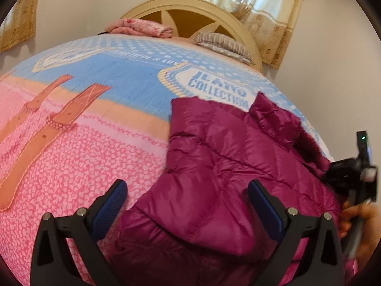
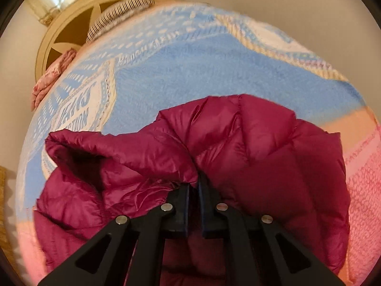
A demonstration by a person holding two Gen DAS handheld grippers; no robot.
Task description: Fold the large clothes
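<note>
A magenta quilted puffer jacket (image 1: 226, 157) lies bunched on the bed's pink and blue blanket (image 1: 95, 124). My left gripper (image 1: 188, 190) is open, its blue-padded jaws spread wide just above the jacket's near edge, holding nothing. My right gripper (image 2: 194, 183) is shut on a fold of the jacket (image 2: 238, 143) near its middle, and the fabric puckers into the jaws. The right gripper and the hand holding it also show at the right edge of the left wrist view (image 1: 357, 174).
A cream wooden headboard (image 1: 190, 12) stands at the far end of the bed. A folded pink cloth (image 1: 140, 27) and a striped grey pillow (image 1: 223, 43) lie against it. Beige curtains (image 1: 262, 4) hang behind. White walls flank the bed.
</note>
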